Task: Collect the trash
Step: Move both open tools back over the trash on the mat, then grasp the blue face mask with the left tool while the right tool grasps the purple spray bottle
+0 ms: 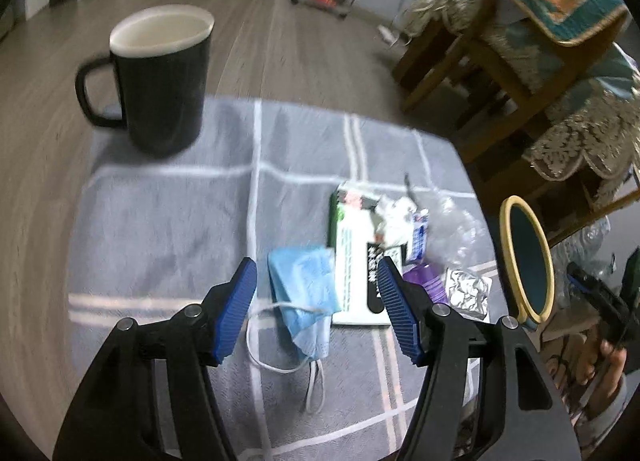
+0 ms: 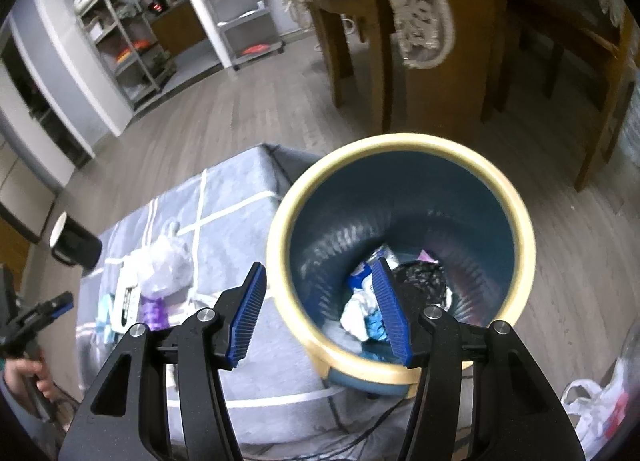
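Grey checked cloth [image 1: 168, 221]: one mug [image 1: 160, 77], one mask [image 1: 306, 289]; left gripper [image 1: 316, 309], right gripper [image 2: 320, 317] both agape.

We see our left tool [image 1: 318, 303] with its blue ribbed jaws spread wide, holding nothing, above a crumpled light-blue face mask [image 1: 306, 289] on the grey checked cloth covering the table [image 1: 160, 221]. Just beside the mask lies a white-and-green flat carton [image 1: 352, 261], with crumpled white paper [image 1: 394, 213], clear plastic wrap [image 1: 456, 229] and silver foil [image 1: 468, 289] near the table's right edge. A black mug with white inside [image 1: 160, 81] stands at the far left corner. A yellow-rimmed teal bin [image 1: 528, 261] sits just beyond the right edge.
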Demonstrator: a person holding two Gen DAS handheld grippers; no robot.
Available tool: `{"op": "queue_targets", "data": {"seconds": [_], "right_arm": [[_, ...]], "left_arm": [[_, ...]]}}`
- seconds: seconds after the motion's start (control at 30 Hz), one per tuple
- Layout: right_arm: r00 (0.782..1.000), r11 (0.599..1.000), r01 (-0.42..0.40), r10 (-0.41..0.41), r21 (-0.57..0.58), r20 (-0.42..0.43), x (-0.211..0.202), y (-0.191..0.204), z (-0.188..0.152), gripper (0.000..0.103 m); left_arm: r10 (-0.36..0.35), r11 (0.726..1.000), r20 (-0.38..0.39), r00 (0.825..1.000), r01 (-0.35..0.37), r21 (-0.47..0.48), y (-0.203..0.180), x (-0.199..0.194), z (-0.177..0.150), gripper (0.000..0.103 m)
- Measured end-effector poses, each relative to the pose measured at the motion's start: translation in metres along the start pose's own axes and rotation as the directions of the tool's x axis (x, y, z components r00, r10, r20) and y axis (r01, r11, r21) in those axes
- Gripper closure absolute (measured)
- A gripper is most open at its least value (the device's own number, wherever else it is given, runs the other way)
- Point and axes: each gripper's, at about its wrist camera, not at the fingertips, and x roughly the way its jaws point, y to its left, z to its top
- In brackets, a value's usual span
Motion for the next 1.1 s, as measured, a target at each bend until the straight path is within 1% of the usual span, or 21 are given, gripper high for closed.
{"op": "queue_targets", "data": {"seconds": [0.1,0.17,0.2,0.27,0.33,0.37,0.4,0.43,0.47,0.53,0.6,0.73,0.87,0.97,1.1], "right_arm": [[1.0,0.999,-0.009,0.008,-0.035,-0.022,0.005,0.014,-0.008,0.046],[0.999,0.997,-0.032,0.029,-0.068,-0.045,0.01,0.028,-0.014,0.046],[0.998,0.996,-0.037,0.032,-0.087,-0.055,0.012,0.036,-0.018,0.046],[0.996,0.99,-0.051,0.041,-0.132,-0.078,0.017,0.052,-0.025,0.046],[0.994,0.985,-0.069,0.054,-0.16,-0.097,0.021,0.061,-0.03,0.046],[0.992,0.981,-0.078,0.059,-0.18,-0.109,0.025,0.068,-0.033,0.046],[0.991,0.977,-0.085,0.063,-0.193,-0.121,0.027,0.074,-0.034,0.046],[0.989,0.975,-0.091,0.065,-0.203,-0.129,0.029,0.078,-0.036,0.046],[0.988,0.971,-0.097,0.067,-0.217,-0.142,0.032,0.082,-0.038,0.046],[0.985,0.967,-0.101,0.064,-0.233,-0.161,0.036,0.088,-0.042,0.046],[0.982,0.964,-0.107,0.064,-0.242,-0.179,0.04,0.091,-0.046,0.046],[0.978,0.959,-0.116,0.066,-0.259,-0.196,0.044,0.097,-0.049,0.046],[0.976,0.951,-0.132,0.076,-0.279,-0.203,0.046,0.107,-0.051,0.046],[0.976,0.945,-0.14,0.081,-0.295,-0.205,0.049,0.119,-0.051,0.046],[0.97,0.934,-0.175,0.109,-0.312,-0.218,0.056,0.143,-0.05,0.046]], "left_arm": [[0.014,1.0,-0.047,0.999,-0.015,-0.004,0.0,0.016,-0.003,0.042],[0.035,0.999,-0.078,0.996,-0.034,0.021,-0.004,0.027,-0.005,0.046],[0.048,0.998,-0.09,0.995,-0.046,0.032,-0.005,0.032,-0.007,0.049],[0.084,0.995,-0.111,0.99,-0.077,0.059,-0.008,0.042,-0.008,0.052],[0.122,0.99,-0.134,0.983,-0.112,0.085,-0.01,0.052,-0.01,0.067],[0.138,0.988,-0.145,0.98,-0.125,0.094,-0.01,0.055,-0.011,0.069],[0.153,0.985,-0.159,0.975,-0.138,0.103,-0.009,0.06,-0.013,0.074],[0.157,0.984,-0.168,0.973,-0.141,0.105,-0.009,0.062,-0.014,0.082],[0.158,0.984,-0.168,0.973,-0.141,0.105,-0.008,0.062,-0.014,0.086],[0.155,0.985,-0.151,0.976,-0.141,0.1,-0.007,0.057,-0.013,0.096],[0.152,0.985,-0.112,0.982,-0.142,0.093,-0.007,0.049,-0.011,0.097],[0.143,0.989,-0.012,0.99,-0.142,0.048,-0.003,0.026,-0.003,0.098],[0.117,0.993,0.084,0.99,-0.118,-0.001,0.0,0.005,0.002,0.098],[0.091,0.996,0.109,0.99,-0.09,-0.013,0.0,0.0,0.006,0.098],[0.057,0.998,0.128,0.99,-0.057,-0.009,-0.002,-0.004,0.01,0.098]]}}
